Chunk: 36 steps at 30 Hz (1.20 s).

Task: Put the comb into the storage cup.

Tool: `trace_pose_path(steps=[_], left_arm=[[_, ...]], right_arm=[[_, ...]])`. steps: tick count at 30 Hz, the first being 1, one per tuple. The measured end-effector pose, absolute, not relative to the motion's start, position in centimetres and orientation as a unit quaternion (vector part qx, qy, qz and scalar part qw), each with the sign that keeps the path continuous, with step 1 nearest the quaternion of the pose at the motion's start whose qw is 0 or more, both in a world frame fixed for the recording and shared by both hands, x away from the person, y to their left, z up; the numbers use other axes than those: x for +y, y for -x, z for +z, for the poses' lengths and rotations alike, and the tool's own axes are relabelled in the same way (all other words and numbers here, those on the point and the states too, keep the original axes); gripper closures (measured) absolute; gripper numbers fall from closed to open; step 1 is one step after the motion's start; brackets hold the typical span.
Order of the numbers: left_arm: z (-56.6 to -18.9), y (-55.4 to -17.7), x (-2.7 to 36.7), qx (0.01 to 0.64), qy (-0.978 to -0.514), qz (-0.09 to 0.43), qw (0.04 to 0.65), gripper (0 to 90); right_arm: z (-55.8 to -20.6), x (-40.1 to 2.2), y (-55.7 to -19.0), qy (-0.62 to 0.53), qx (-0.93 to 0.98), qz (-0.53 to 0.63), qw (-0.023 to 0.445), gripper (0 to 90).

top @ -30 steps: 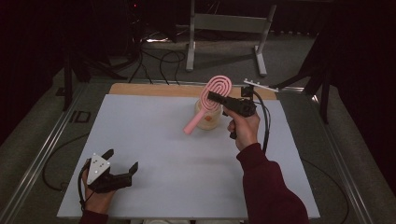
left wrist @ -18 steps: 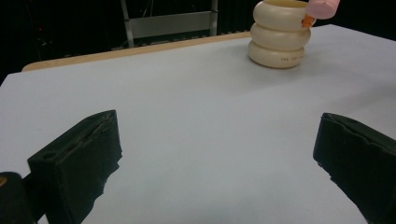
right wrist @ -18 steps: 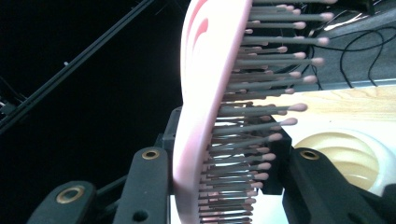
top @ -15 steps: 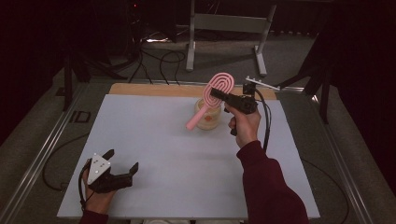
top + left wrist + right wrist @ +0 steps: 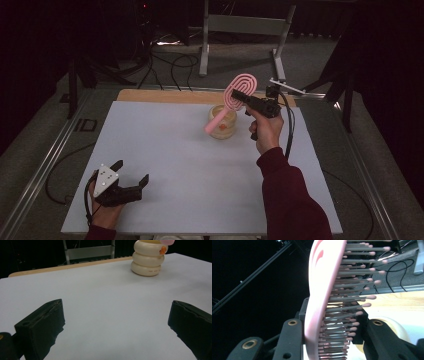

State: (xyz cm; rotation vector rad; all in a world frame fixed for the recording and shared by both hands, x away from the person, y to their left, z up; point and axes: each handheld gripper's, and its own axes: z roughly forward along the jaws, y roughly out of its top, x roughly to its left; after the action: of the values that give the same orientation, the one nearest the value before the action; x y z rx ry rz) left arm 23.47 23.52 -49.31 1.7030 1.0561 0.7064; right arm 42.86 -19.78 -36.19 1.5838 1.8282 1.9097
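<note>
Right tool [image 5: 239,95] is clamped on the pink hairbrush [image 5: 235,95], held up over the cream ringed pot [image 5: 223,121] at the far side of the bench [image 5: 190,165]. In the right gripper view we see the brush [image 5: 324,302] edge-on, jaws pressing back and bristles; the high view gives its oval head and down-left handle instead. Left tool [image 5: 131,175] sits near-left, jaws wide apart, gripping nothing. In the left gripper view we see the pot [image 5: 148,261] with an orange mark, nothing between.

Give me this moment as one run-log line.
right claw: shut on pink hairbrush, handle over cream ringed holder | left claw: open, near table front-left
</note>
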Motion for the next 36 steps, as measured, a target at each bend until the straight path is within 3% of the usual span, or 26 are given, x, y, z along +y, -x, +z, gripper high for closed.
trace_pose_path(steps=[36], left_arm=[[-49.2,-23.4,23.5,0.436,-0.700,0.290,0.486,1.2]], right_arm=[[-35.4,-22.1,-44.2,-0.542,0.553,0.629,0.073,64.1]])
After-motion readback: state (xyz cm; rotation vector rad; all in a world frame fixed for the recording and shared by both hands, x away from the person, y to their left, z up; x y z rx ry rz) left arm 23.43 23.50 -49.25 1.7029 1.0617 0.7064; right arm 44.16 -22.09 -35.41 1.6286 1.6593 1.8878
